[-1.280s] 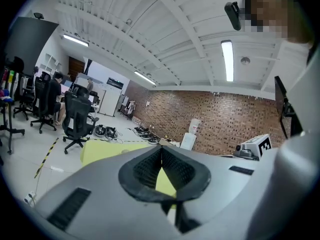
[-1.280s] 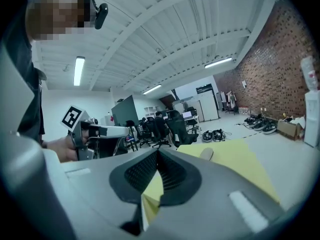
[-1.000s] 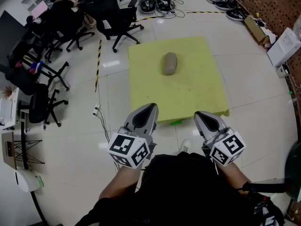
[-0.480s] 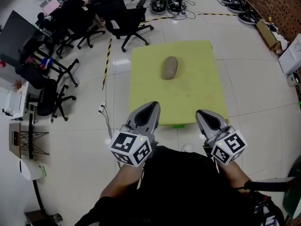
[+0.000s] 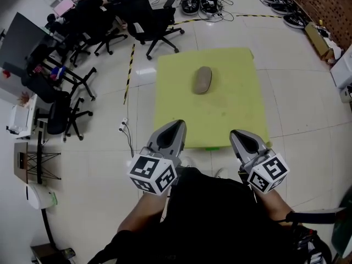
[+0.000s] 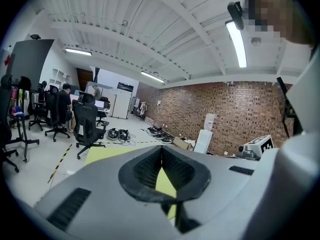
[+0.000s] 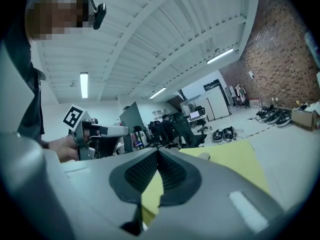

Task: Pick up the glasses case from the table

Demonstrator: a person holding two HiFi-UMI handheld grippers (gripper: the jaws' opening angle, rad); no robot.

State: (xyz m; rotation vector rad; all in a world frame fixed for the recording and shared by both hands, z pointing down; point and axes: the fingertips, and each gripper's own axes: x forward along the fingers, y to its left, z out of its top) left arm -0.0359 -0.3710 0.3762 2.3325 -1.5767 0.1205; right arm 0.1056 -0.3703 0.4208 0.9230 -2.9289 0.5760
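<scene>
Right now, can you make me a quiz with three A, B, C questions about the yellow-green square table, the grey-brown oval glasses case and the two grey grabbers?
1. Where does the grey-brown oval glasses case lie?
A. on the white floor
B. on the yellow-green square table
C. between a gripper's jaws

2. How many glasses cases are on that table?
A. one
B. two
C. three

3. How do the jaws of the grey left gripper and the grey right gripper stand?
A. both wide open
B. left open, right shut
C. both shut, with nothing held

Answers:
1 B: the head view shows the case lying on the table top, far from both grippers.
2 A: only one case is there.
3 C: in each gripper view the pads meet at the tips with nothing between them.
</scene>
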